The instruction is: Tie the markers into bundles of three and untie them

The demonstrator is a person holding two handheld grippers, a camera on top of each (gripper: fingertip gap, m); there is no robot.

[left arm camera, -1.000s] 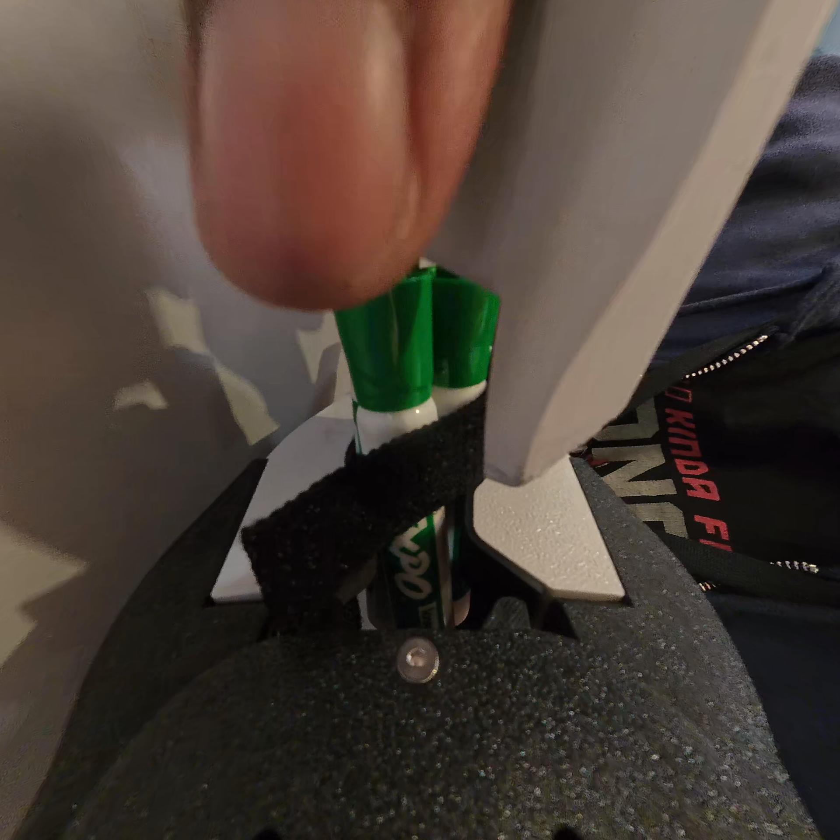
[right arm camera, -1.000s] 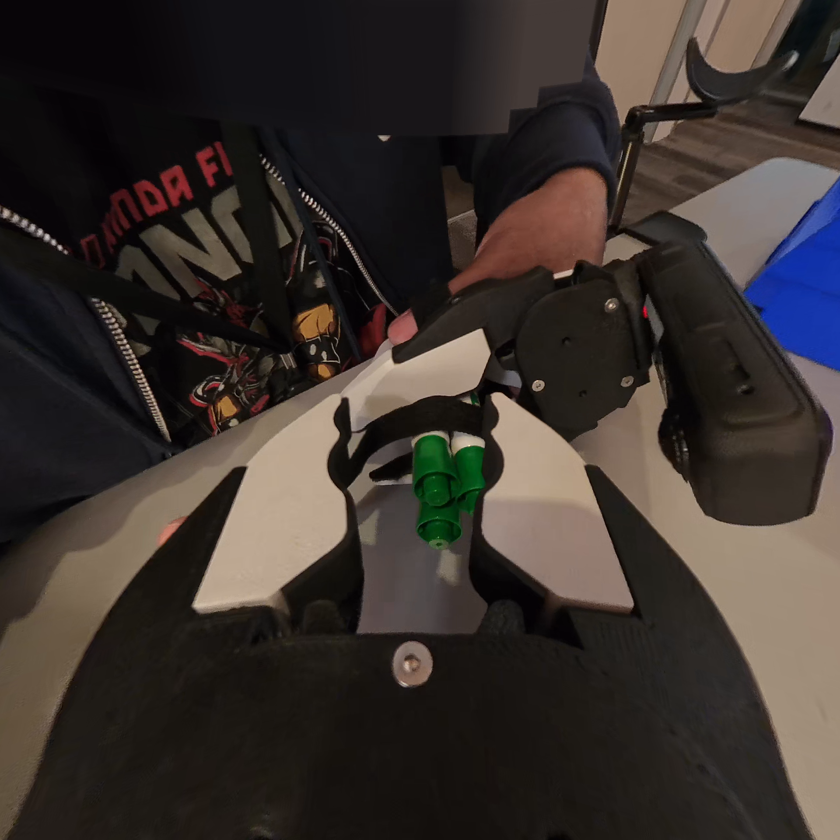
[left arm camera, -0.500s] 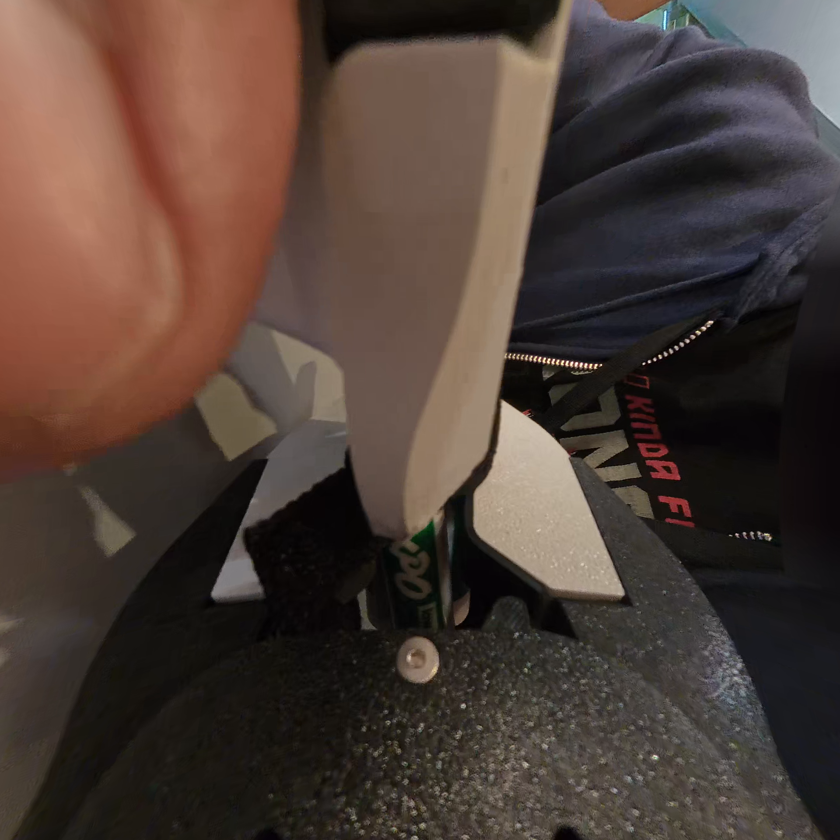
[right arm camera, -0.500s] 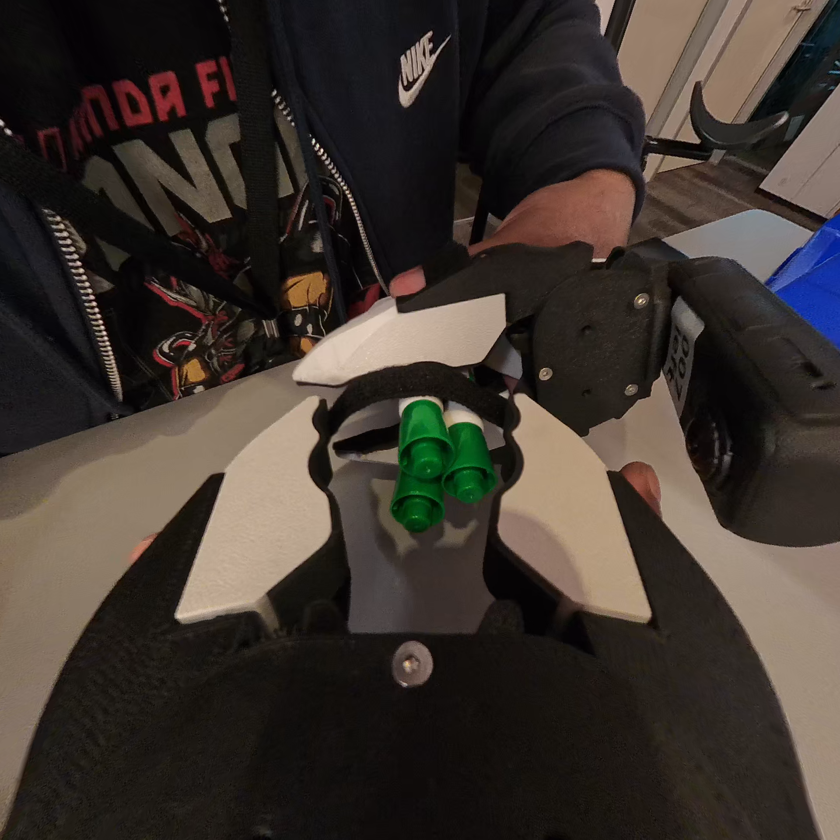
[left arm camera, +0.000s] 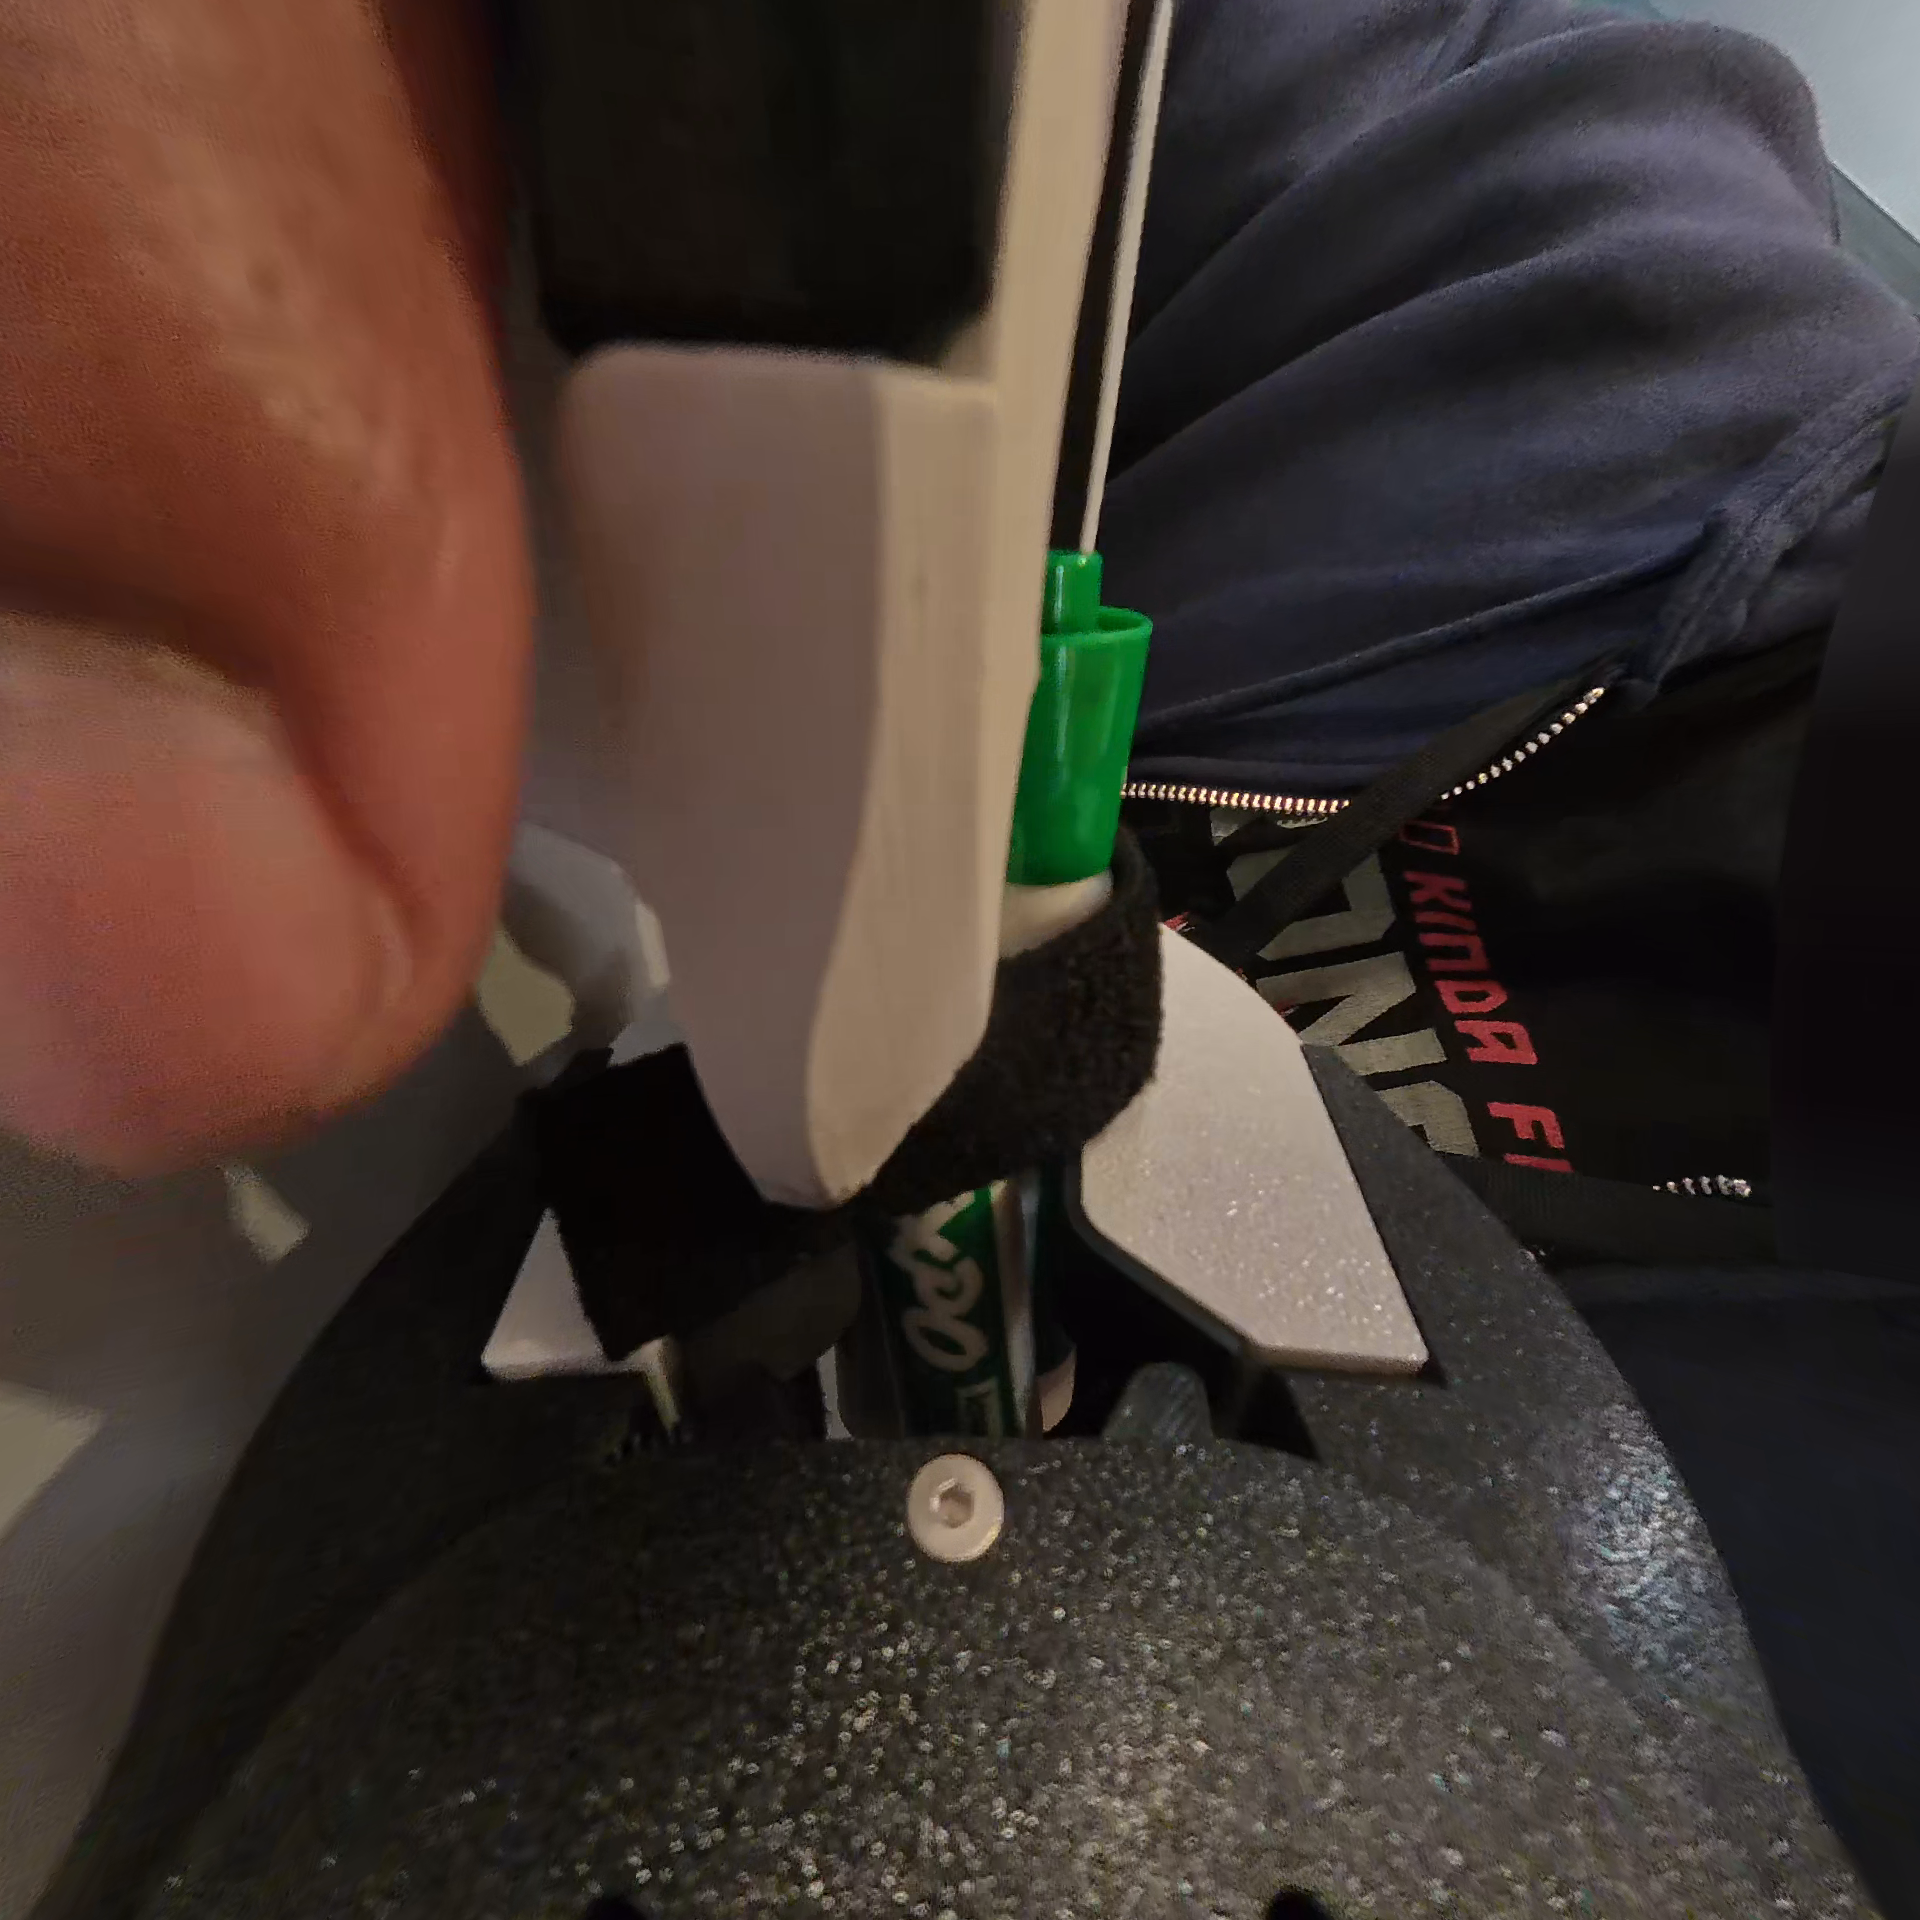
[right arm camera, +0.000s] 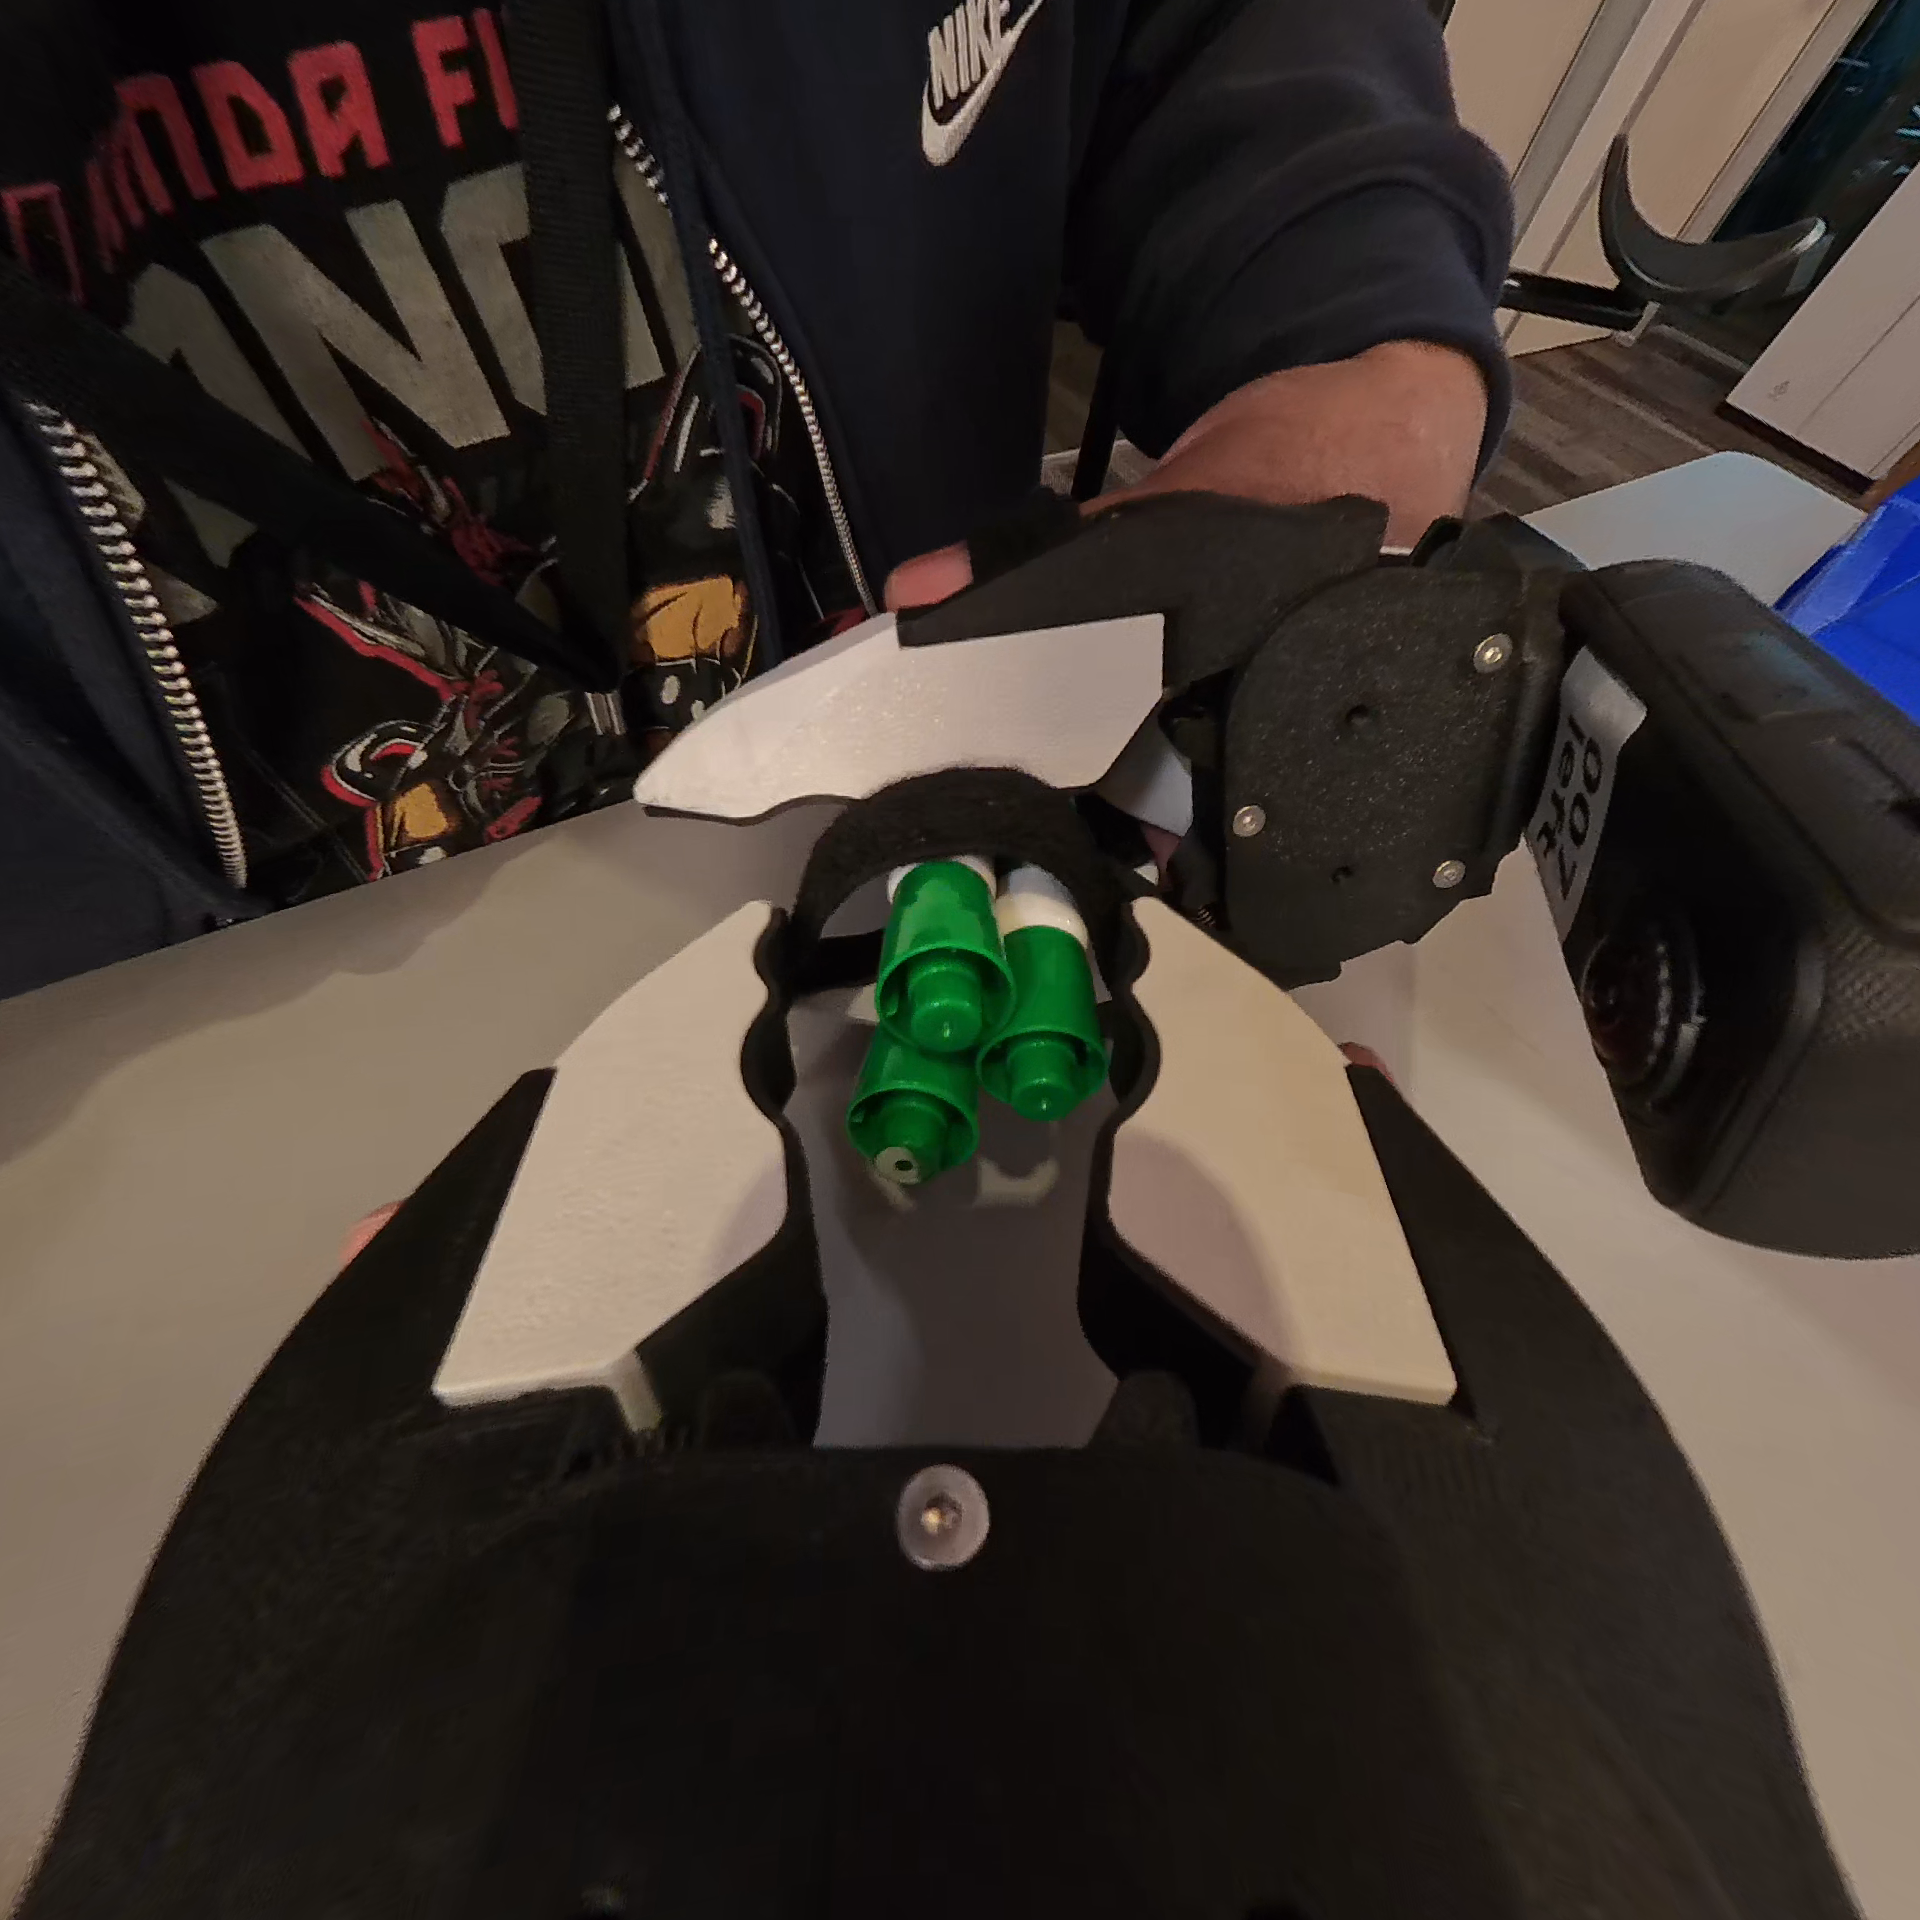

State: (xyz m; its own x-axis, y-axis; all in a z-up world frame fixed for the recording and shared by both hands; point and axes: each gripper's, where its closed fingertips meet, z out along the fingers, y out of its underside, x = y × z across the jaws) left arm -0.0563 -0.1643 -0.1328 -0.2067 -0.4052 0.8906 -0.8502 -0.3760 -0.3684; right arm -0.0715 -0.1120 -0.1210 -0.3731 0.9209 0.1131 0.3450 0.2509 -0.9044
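Narrowed from half a second ago, the right claw [right arm camera: 940, 925] brackets the strapped green markers [right arm camera: 961, 1023] the left claw [left arm camera: 997, 1226] holds.

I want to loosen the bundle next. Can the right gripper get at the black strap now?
Probably yes: the right gripper stands open around the black strap, with the green markers between its fingers.

A flat pale grey table [right arm camera: 260, 1091] fills the bottom of the right wrist view. A bright blue plastic bin [right arm camera: 1860, 582] sits at its far right edge. Past the table are a brown wood floor [right arm camera: 1621, 416], white cupboard doors [right arm camera: 1829, 343] and a black curved armrest [right arm camera: 1704, 249].
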